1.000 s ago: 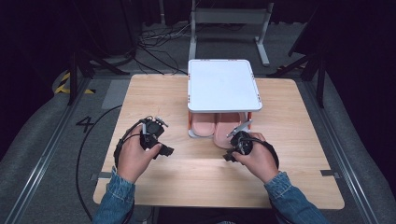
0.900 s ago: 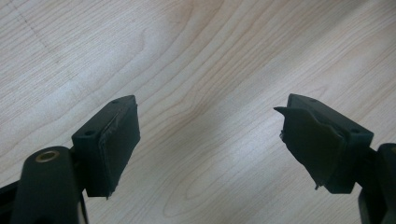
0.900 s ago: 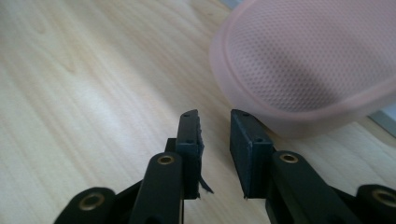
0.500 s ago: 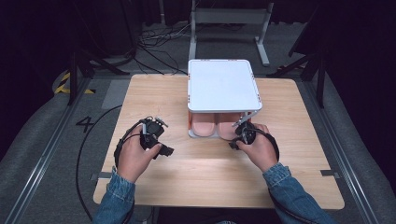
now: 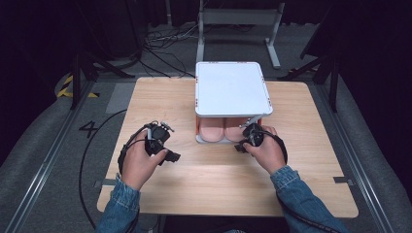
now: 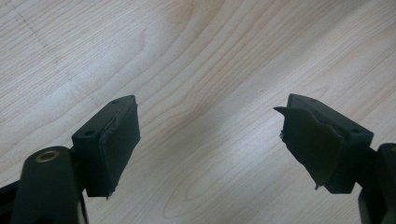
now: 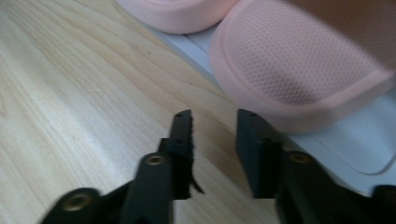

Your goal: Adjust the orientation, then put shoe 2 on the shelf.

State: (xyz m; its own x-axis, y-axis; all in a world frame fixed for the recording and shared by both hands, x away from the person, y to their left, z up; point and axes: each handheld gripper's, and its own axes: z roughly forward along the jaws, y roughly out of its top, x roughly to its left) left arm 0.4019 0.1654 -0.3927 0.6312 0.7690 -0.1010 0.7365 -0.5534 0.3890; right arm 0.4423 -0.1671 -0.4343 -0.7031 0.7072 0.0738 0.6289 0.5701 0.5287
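A white two-level shelf (image 5: 232, 90) stands at the middle of the wooden table (image 5: 301, 174). Two pink mesh shoes lie side by side on its lower level, the left shoe (image 5: 213, 130) and the right shoe (image 5: 234, 132). My right gripper (image 5: 248, 132) is at the shelf's front right corner. In the right gripper view its jaws (image 7: 215, 126) stand a little apart just short of the right shoe's toe (image 7: 299, 70), having just been opening, with nothing between them. My left gripper (image 5: 162, 127) stands open over bare wood (image 6: 208, 135), left of the shelf.
The shelf's white base plate (image 7: 336, 140) juts out under the shoes, close to my right jaw. A black cable (image 5: 99, 141) loops off the table's left edge. Dark stands and cables sit on the floor behind the table.
My right hand has slid forward to the shelf's front, bringing its gripper up to the right shoe. My left hand has stayed where it was.
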